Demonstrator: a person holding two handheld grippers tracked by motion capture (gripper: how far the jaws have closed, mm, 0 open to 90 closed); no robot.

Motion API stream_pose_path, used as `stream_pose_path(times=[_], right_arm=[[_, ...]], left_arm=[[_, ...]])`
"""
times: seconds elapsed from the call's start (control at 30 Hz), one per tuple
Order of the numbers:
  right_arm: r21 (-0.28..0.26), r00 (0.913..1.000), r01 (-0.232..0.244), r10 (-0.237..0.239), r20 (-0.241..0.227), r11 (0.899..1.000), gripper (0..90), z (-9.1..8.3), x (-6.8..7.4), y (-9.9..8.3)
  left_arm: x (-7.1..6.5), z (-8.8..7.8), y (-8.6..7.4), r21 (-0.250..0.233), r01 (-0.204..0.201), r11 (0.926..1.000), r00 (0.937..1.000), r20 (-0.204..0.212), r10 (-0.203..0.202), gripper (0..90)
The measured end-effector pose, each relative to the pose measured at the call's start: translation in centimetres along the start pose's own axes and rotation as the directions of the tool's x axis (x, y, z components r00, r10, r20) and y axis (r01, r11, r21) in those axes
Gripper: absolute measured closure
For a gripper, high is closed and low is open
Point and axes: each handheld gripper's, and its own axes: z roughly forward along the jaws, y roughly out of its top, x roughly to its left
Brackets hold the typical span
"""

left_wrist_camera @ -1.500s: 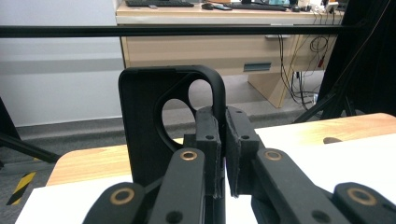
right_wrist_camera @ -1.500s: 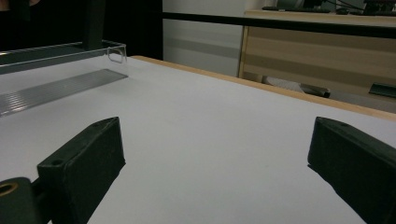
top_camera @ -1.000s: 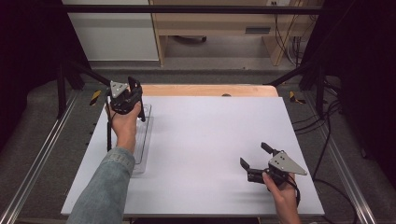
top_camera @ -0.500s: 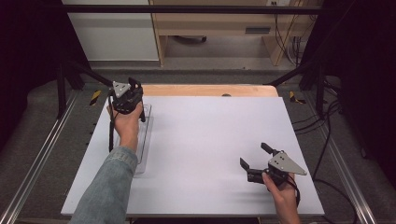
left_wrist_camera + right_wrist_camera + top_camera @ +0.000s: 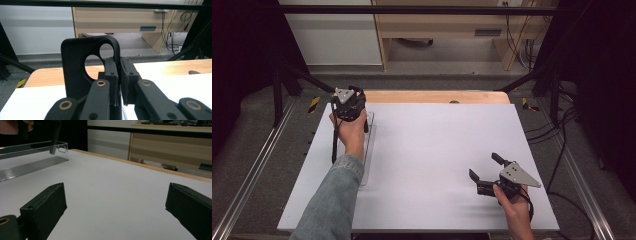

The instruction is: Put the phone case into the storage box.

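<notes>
White board covers most of the desk [image 5: 432, 150], with a strip of bare wood left along its far edge. Along the left side a long clear plastic rack [image 5: 368, 150] is laid flat, its ribbed floor and low walls seen more plainly in the right gripper view [image 5: 30, 167]. Above the far end of that rack the left claw [image 5: 119, 80] is held in the person's left hand [image 5: 349, 132], and it is clamped on one edge of a black phone case [image 5: 80, 72], which is kept upright with its camera cut-outs at the top; in the high view the case hangs as a dark strip beside the hand [image 5: 334, 145]. The right claw [image 5: 484, 172] is rested low over the near right part of the desk, well apart from the rack, with its jaws spread wide and nothing between them. The grip is judged to be thin, since only a narrow margin of the case is pinched, so the case could twist or slip out if it is bumped against a rack wall. A slot could also be missed, because the clear ribs are hard to see, and the light rack could be pushed along the smooth board since it is not steadied by the other claw.
</notes>
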Motion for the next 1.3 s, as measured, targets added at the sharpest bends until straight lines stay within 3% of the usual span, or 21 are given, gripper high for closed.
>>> stream_pose_path(times=[0.63,0.77,0.93,1.2,1.3], right_arm=[[0.001,1.0000,-0.004,0.004,-0.007,1.000,3.3,0.1,0.3,0.0],[-0.001,0.9999,-0.010,0.010,-0.004,1.000,3.3,0.0,0.2,0.0],[-0.006,0.9998,-0.017,0.017,-0.002,1.000,3.3,-0.1,0.2,-0.1],[-0.005,0.9998,-0.018,0.018,-0.003,1.000,3.4,-0.1,0.2,-0.1],[-0.008,0.9999,-0.016,0.016,0.001,1.000,3.4,-0.1,0.1,-0.1]], left_arm=[[0.6,0.0,0.0,-0.002,0.027,0.9996,0.9995,0.016,-0.027,84.9],[0.8,0.0,0.0,0.002,0.025,0.9997,0.9995,0.016,-0.025,84.9],[0.6,0.2,-0.1,0.002,-0.007,1.0000,0.9998,0.021,0.007,84.9],[1.3,0.6,-0.2,0.005,0.020,0.9998,0.9998,0.003,-0.020,85.0],[1.5,0.7,-0.4,0.017,0.011,0.9998,0.9999,0.002,-0.011,85.0]])
